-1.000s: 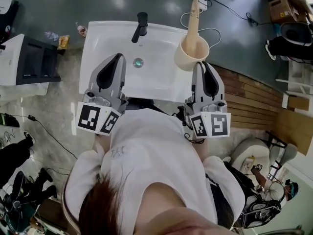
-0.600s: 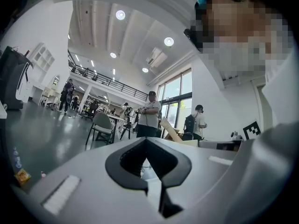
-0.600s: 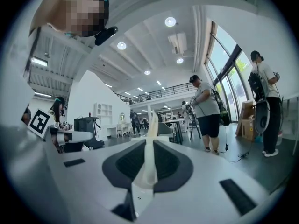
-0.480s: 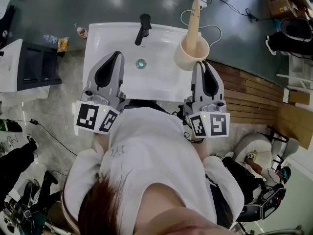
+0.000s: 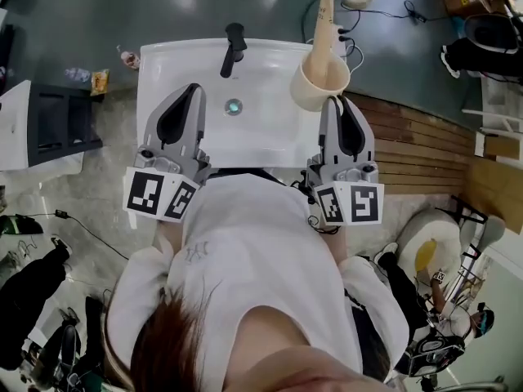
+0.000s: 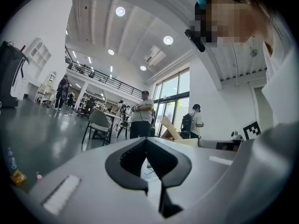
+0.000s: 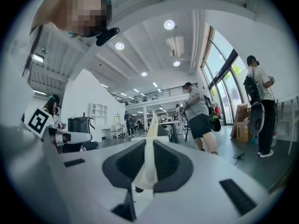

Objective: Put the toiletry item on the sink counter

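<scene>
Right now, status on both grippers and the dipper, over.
Left gripper shut, empty, over the basin. Right gripper shut on beige dipper rim, at sink counter right rear edge. Faucet apart, to its left.

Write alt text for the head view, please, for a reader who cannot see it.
A person's right hand-held gripper grips the rim of a beige long-handled scoop at the right edge of a white sink. The left hand-held gripper, shut and empty, hovers over its left side.
</scene>
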Available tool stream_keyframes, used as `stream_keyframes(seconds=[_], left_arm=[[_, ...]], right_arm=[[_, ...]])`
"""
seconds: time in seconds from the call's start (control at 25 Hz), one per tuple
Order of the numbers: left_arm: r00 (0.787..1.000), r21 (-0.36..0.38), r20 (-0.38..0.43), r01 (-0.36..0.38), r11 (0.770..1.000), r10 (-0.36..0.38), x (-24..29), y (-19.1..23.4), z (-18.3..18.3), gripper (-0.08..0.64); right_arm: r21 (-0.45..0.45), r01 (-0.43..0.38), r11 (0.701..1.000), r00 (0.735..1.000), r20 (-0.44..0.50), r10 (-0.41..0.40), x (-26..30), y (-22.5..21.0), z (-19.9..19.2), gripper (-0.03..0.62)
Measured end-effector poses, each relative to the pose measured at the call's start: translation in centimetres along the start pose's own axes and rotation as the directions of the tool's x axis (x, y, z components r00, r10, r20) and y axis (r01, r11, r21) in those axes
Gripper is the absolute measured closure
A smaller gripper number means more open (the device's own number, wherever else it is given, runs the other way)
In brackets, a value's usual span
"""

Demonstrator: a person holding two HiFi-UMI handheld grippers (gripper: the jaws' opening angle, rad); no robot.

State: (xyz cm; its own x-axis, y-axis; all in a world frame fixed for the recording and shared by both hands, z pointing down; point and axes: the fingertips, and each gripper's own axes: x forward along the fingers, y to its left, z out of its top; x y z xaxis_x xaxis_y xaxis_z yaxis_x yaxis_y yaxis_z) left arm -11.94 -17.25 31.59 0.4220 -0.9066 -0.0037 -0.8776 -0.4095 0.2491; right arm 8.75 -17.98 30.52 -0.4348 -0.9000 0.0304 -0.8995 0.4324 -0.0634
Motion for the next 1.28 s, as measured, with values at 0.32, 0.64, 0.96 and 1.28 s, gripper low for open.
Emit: stream_keyframes(seconds=[0.32,0.64,0.96,1.28], left_arm=[[1.0,-0.009,-0.001,0.006,1.0,-0.006,0.2,1.1,-1.4,0.575],[1.0,-0.004,0.025,0.015,1.0,-0.015,0.6,1.7,0.5,0.575],[1.0,0.011,0.022,0.011,1.0,-0.011,0.2,2.6,1.0,0.575],[1.0,0.026,0.003,0.011,1.0,-0.011,1.0,3.6,1.4,0.575]], right_arm=[[0.001,0.023,1.0,1.0,-0.012,-0.023,0.3,0.0,-1.9,0.545],[-0.013,0.021,1.0,1.0,0.009,-0.021,1.5,0.4,-0.4,0.545],[-0.039,0.072,0.997,0.997,0.021,-0.071,2.0,-0.8,-1.5,0.545],[-0.132,0.123,0.984,0.992,0.016,-0.122,4.7,-3.2,-3.7,0.545]])
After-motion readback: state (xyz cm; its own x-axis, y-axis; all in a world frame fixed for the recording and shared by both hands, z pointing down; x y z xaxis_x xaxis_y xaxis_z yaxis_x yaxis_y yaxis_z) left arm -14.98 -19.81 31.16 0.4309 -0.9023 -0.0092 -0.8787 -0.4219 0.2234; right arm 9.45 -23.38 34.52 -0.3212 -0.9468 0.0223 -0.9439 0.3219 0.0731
